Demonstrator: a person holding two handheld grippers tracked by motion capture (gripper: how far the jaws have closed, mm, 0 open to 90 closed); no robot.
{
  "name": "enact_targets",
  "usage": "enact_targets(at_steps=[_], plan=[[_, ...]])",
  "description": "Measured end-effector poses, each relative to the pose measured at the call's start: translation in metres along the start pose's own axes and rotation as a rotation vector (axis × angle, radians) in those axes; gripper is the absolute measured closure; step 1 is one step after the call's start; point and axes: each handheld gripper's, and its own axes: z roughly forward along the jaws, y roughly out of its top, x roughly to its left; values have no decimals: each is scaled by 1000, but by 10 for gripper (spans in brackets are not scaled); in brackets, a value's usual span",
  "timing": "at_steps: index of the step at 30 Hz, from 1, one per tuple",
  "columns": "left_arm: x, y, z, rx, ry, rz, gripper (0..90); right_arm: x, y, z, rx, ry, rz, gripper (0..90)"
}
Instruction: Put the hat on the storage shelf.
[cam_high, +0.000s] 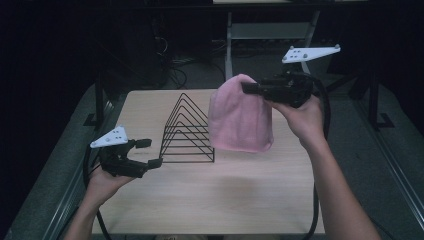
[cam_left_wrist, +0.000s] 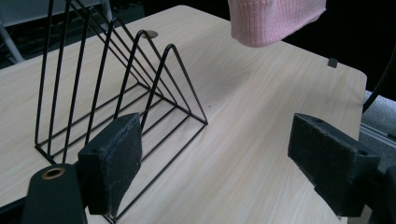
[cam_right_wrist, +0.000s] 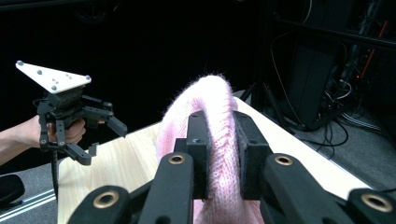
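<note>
Hat crown cropped, perhaps gripper-held.

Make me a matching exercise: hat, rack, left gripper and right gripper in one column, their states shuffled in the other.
1. hat
2. rack
3. left gripper
4. right gripper

A. open, holding nothing
B. standing on the table
C. hanging in the air
D. shut on pink knit

Pairs: 1-C, 2-B, 3-A, 4-D
</note>
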Motion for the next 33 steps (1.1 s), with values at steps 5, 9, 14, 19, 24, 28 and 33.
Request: enact_targets(at_steps=[5, 9, 14, 19, 24, 28, 33], plan=[[-1, 6, -1, -9, -9, 9, 171, 3, 6, 2, -8, 12, -8, 782], [0, 10, 0, -5, -16, 12, 171, 6, 12, 5, -12, 18, -16, 782], [2, 19, 2, -6, -35, 27, 205, 10, 20, 15, -15, 38, -25, 781], [3, 23, 5, -8, -48, 31, 206, 12, 26, 23, -18, 52, -32, 781], [5, 29, 11, 0, -62, 35, 213, 16, 32, 35, -14, 70, -43, 781], [5, 33, 14, -1, -70, 40, 223, 18, 34, 41, -15, 84, -47, 781], [6, 37, 16, -3, -83, 41, 230, 20, 36, 47, -16, 92, -49, 781]])
